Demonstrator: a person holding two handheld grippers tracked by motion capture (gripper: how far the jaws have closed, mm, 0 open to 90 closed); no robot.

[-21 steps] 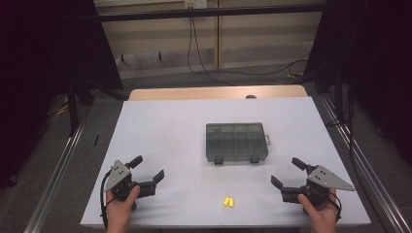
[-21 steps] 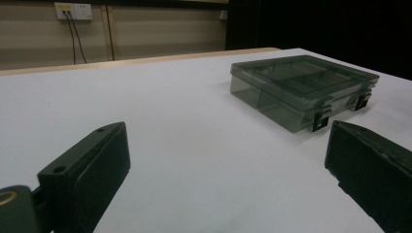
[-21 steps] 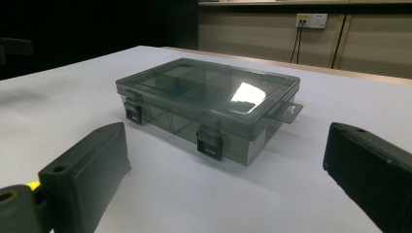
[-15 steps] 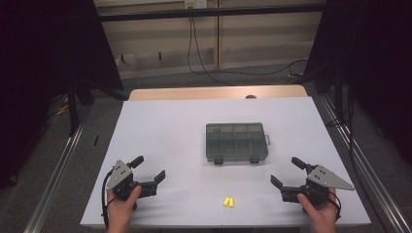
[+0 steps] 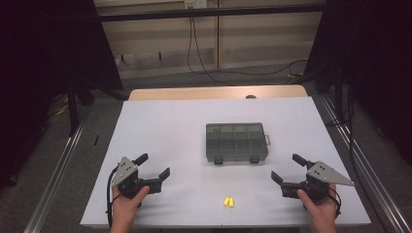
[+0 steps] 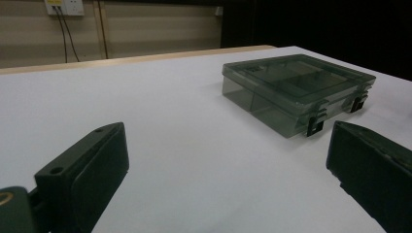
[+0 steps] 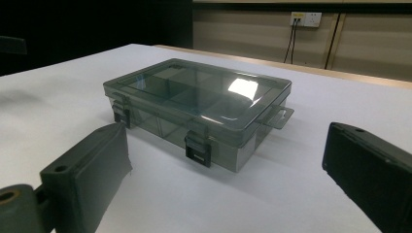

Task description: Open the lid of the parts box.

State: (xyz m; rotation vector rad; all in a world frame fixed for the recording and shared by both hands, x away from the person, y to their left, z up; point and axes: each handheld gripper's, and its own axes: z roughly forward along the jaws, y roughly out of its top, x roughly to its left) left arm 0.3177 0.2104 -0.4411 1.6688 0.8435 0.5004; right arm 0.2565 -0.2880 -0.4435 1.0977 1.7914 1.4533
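L tongs (image 5: 154,166) wide open, nothing in them. R tongs (image 5: 288,168) same: spread wide, empty. Both sit low at the near edge of the white counter (image 5: 160,131), one per side.

Change vs a moment ago? Basically none. Both hands parked where they were, jaws just as wide, box hasn't budged. So no work started yet; looks like the ready pose.

The smoky clear compartment box (image 5: 236,142) sits mid-counter, lid down, both front latches (image 7: 197,149) look snapped shut, hang tab poking off its right end. It's well apart from both tongs, nearer the R ones. Two little yellow bits (image 5: 228,201) lie on the counter betw. the hands, close to the near edge, untouched.

My read: latches come first, then the yellow bits go in.
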